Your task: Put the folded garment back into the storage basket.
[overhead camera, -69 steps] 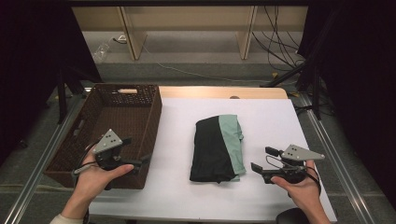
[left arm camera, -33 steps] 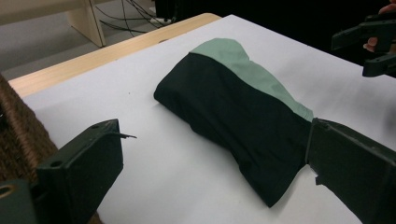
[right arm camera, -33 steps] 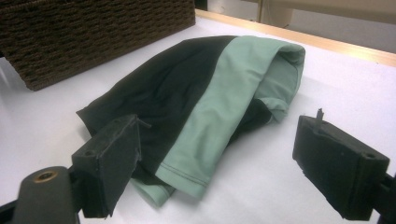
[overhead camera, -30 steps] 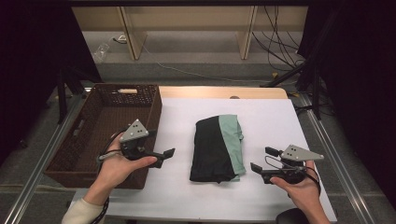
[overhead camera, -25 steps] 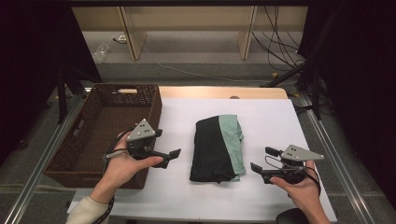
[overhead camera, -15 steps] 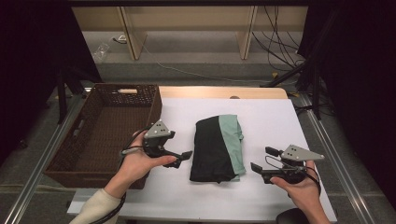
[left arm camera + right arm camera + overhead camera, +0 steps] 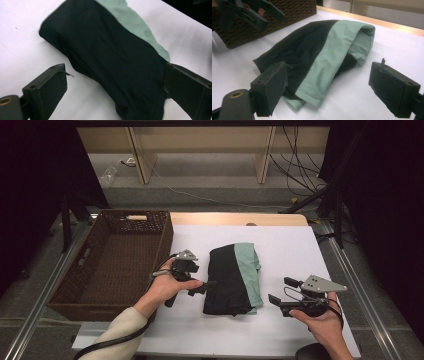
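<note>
Here the folded garment (image 7: 107,57) lies between the left gripper (image 7: 115,92)'s wide jaws — ungripped

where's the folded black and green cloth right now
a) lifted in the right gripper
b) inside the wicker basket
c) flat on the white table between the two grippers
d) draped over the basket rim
c: the cloth lies flat on the table, right of the basket, with the left gripper at its left edge and the right gripper apart from it on the other side, both with jaws open.
</note>
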### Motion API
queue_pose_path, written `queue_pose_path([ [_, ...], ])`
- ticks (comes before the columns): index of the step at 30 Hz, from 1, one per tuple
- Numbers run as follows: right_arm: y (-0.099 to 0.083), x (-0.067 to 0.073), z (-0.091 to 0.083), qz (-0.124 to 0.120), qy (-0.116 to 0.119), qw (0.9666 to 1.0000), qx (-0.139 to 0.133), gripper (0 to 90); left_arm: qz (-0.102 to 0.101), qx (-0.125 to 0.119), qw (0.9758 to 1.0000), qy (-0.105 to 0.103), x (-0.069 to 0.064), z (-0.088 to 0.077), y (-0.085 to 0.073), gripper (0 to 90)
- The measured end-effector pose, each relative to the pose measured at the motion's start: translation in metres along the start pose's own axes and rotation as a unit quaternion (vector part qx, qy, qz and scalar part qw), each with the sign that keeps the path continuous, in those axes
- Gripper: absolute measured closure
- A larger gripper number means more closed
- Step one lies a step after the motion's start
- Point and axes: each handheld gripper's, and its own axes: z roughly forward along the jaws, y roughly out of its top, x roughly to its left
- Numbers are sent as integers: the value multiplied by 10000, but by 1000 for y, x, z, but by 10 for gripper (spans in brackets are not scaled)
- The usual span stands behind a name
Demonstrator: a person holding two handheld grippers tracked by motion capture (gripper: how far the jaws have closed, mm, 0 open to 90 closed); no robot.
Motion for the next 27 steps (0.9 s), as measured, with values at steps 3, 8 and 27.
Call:
queue_pose_path([
  [3,0,0,0,11,-2,10000,-16,158,-296,219,9993,-4,14,20,-1,64],
  [8,0,0,0,3,-4,10000,-13,158,-636,485,9968,-39,28,41,-4,92],
  [27,0,1,0,-45,14,10000,27,158,-1496,385,9862,-600,29,78,2,150],
])
